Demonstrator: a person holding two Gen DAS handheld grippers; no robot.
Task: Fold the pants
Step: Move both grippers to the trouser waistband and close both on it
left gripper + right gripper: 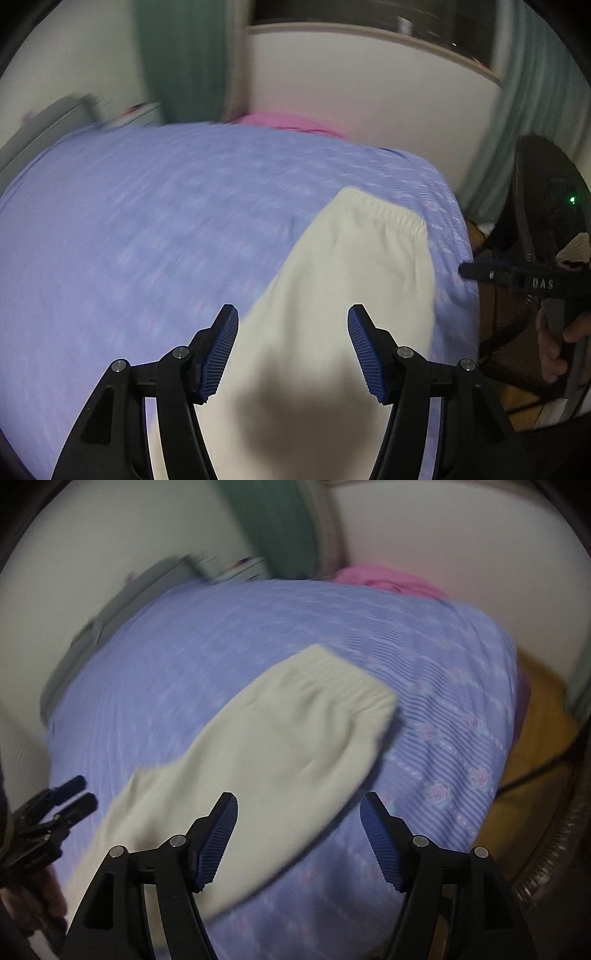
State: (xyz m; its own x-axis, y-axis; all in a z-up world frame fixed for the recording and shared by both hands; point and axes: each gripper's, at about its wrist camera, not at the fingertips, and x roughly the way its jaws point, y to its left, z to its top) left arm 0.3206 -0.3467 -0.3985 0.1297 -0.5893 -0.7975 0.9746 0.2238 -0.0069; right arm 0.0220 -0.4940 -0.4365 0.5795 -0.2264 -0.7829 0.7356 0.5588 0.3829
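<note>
Pants [258, 746], cream-white, lie flat across the middle of the lilac bed [184, 657], while left tongs [293, 314] and right tongs [298, 801] hang above them, both released and grasping nothing.

Both tools share one build: matte black angular linkage arms behind the fingers [221, 350], each joint pinned by a round silver screw. The fingers' inner faces carry ribbed dark-blue pads. The right gripper [466, 269], seen from the left wrist, bears raised letters on its black body.
</note>
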